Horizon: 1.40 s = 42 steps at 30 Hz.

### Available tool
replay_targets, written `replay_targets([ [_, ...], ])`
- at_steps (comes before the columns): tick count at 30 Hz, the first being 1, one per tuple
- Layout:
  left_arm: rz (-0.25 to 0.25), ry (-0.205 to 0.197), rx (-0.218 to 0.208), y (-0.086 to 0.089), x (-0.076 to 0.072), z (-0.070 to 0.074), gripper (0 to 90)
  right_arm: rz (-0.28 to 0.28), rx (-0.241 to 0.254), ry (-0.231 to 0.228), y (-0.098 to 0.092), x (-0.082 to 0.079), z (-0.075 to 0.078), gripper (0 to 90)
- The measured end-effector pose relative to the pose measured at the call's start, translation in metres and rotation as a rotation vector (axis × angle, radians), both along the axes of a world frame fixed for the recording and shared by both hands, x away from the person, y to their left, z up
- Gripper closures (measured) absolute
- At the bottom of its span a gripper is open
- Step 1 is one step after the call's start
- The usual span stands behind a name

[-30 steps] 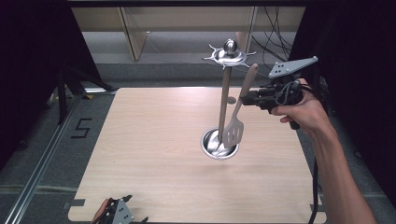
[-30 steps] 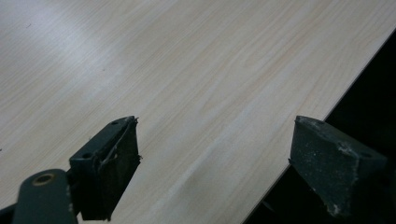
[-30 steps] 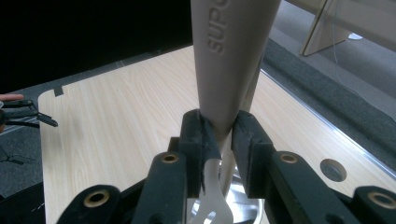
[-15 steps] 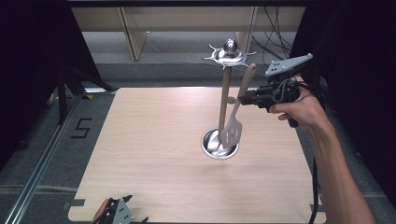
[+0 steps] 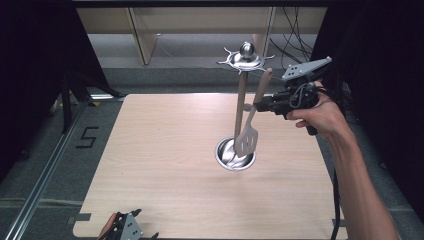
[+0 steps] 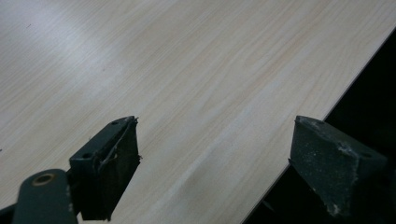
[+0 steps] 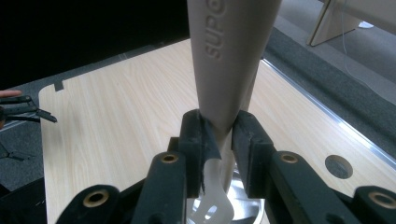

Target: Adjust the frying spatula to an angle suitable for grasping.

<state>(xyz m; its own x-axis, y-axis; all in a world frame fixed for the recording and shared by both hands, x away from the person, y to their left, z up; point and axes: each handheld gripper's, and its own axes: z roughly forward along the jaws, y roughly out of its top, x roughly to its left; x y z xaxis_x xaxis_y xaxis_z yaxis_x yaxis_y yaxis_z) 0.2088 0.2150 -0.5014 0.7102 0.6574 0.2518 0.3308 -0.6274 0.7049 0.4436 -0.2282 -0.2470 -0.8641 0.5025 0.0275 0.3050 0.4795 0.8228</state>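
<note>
High view: the right gripper point(image 5: 261, 104) is seen at the right side of the table point(image 5: 165, 165), its jaws clenched on the handle of a slotted spatula point(image 5: 248, 134). The spatula is held almost upright, just beside the pole of the metal utensil stand point(image 5: 240, 105), its blade hanging over the stand's round base. In the right gripper view the pale handle point(image 7: 227, 60) is pinched between both pads. At the table's near edge the left gripper point(image 5: 126, 231) is kept low, and in the left gripper view its jaws are spread wide over bare wood, nothing between them.
</note>
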Motion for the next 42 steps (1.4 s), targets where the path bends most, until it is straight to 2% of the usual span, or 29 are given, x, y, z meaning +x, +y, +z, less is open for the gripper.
replay_targets([
  [6,-0.001,0.000,-0.002,0.000,0.000,0.000,15.0,-0.013,-0.011,0.008,-0.001,-0.002,0.001,74.1],
  [7,0.000,-0.001,-0.002,0.000,0.000,0.000,15.0,-0.022,0.006,-0.009,-0.002,-0.002,0.001,72.9],
  [9,-0.004,0.002,0.005,0.000,0.000,0.000,15.0,-0.032,0.027,0.001,-0.002,-0.004,0.000,71.3],
  [10,-0.004,0.001,0.004,0.000,0.000,0.000,15.0,-0.031,0.037,-0.020,-0.004,-0.004,0.000,69.2],
  [12,-0.003,-0.009,0.008,0.000,0.000,0.000,15.0,-0.039,0.042,-0.025,-0.008,-0.006,-0.001,66.9],
  [13,-0.004,-0.010,0.010,0.000,0.000,0.000,15.0,-0.045,0.047,-0.013,-0.009,-0.008,-0.001,66.1],
  [18,-0.002,-0.003,0.000,-0.001,0.000,0.000,15.0,-0.078,0.031,-0.049,-0.016,-0.017,-0.001,61.1],
  [21,-0.001,-0.002,0.000,-0.001,0.000,0.000,15.0,-0.082,0.050,-0.060,-0.021,-0.024,-0.001,58.2],
  [22,-0.001,-0.001,0.000,-0.001,0.000,0.000,14.9,-0.097,0.067,-0.078,-0.022,-0.027,-0.003,56.4],
  [25,-0.002,0.002,0.007,0.000,0.000,0.000,15.0,-0.085,0.058,-0.090,-0.027,-0.031,-0.004,55.2],
  [26,-0.002,0.000,0.008,-0.001,0.000,-0.001,15.0,-0.099,0.059,-0.091,-0.031,-0.037,-0.007,54.0],
  [28,-0.001,0.000,0.006,-0.001,0.000,-0.001,15.0,-0.095,0.051,-0.095,-0.032,-0.038,-0.008,53.2],
  [29,0.000,0.001,0.008,-0.001,0.000,0.000,15.0,-0.125,0.051,-0.094,-0.036,-0.042,-0.012,50.7],
  [32,0.004,0.000,-0.002,-0.001,0.000,0.000,15.0,-0.149,0.051,-0.115,-0.038,-0.045,-0.019,48.8],
  [33,0.005,-0.008,0.004,0.000,0.001,0.000,15.0,-0.151,0.044,-0.106,-0.039,-0.047,-0.022,48.2],
  [34,0.012,-0.005,-0.011,-0.001,0.000,-0.001,15.0,-0.156,0.030,-0.126,-0.040,-0.047,-0.024,48.0],
  [35,0.003,0.002,0.005,0.000,0.000,0.000,15.0,-0.157,0.023,-0.124,-0.040,-0.048,-0.026,47.6],
  [38,0.002,-0.006,0.012,0.000,0.001,0.000,15.0,-0.171,0.017,-0.133,-0.041,-0.050,-0.032,47.0],
  [39,0.002,0.000,0.008,0.000,0.001,0.000,15.0,-0.173,0.020,-0.114,-0.041,-0.051,-0.033,46.9],
  [40,0.006,-0.009,0.008,0.000,0.001,0.000,15.0,-0.173,0.021,-0.142,-0.041,-0.052,-0.035,46.9],
  [41,0.007,-0.011,0.010,0.000,0.001,0.000,15.0,-0.176,0.025,-0.127,-0.041,-0.053,-0.036,46.8],
  [42,0.006,-0.011,0.012,0.000,0.001,0.000,15.0,-0.181,0.022,-0.141,-0.042,-0.055,-0.037,46.5],
])
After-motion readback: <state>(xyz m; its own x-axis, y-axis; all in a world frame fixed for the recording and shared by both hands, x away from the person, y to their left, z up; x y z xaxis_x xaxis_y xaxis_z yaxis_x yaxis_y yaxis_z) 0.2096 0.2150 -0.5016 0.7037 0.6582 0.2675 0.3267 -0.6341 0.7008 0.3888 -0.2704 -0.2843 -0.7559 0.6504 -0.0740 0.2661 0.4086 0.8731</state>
